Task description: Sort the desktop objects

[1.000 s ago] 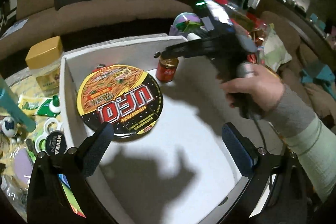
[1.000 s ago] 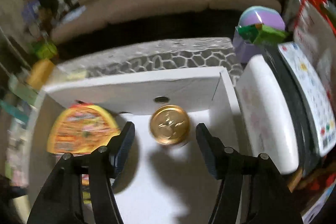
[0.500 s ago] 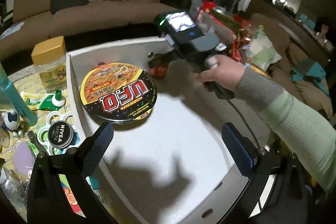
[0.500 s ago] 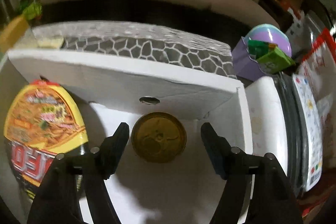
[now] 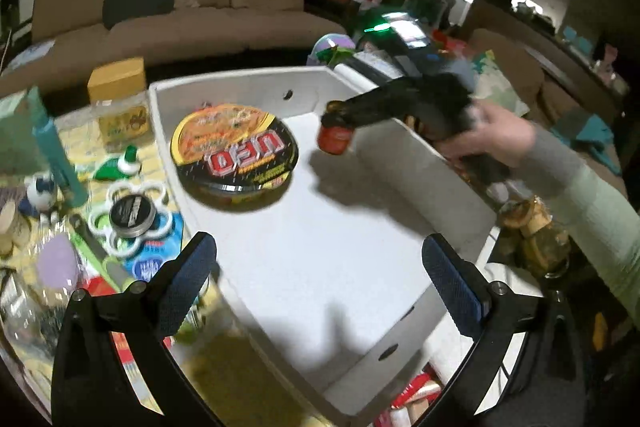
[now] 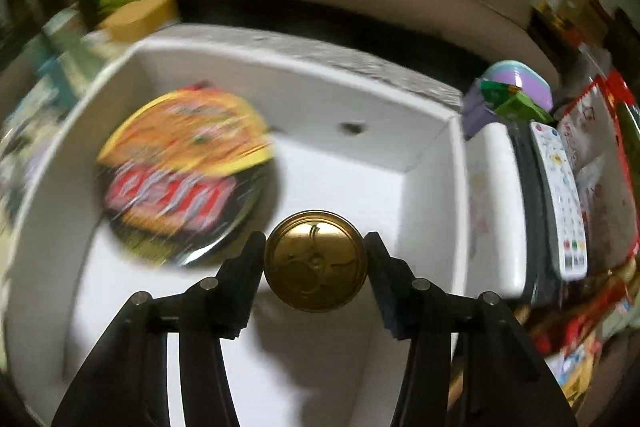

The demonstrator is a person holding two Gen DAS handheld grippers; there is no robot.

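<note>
Right gripper closing, seemingly clamps gold-lidded jar.

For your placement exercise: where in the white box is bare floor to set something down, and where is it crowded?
Free: the box floor in front of the noodle bowl, toward the near wall. Crowded: the far end, with the bowl and the jar held by the right gripper.

My left wrist cam looks down at a slant along my open left gripper into the white box from its near side, sofa far behind. It also catches my right gripper from outside, over the box's right wall. Right wrist cam looks steeper down, closer in, jar lid right at the fingertips. Both views share the box, noodle bowl, sofa and the purple tub.
</note>
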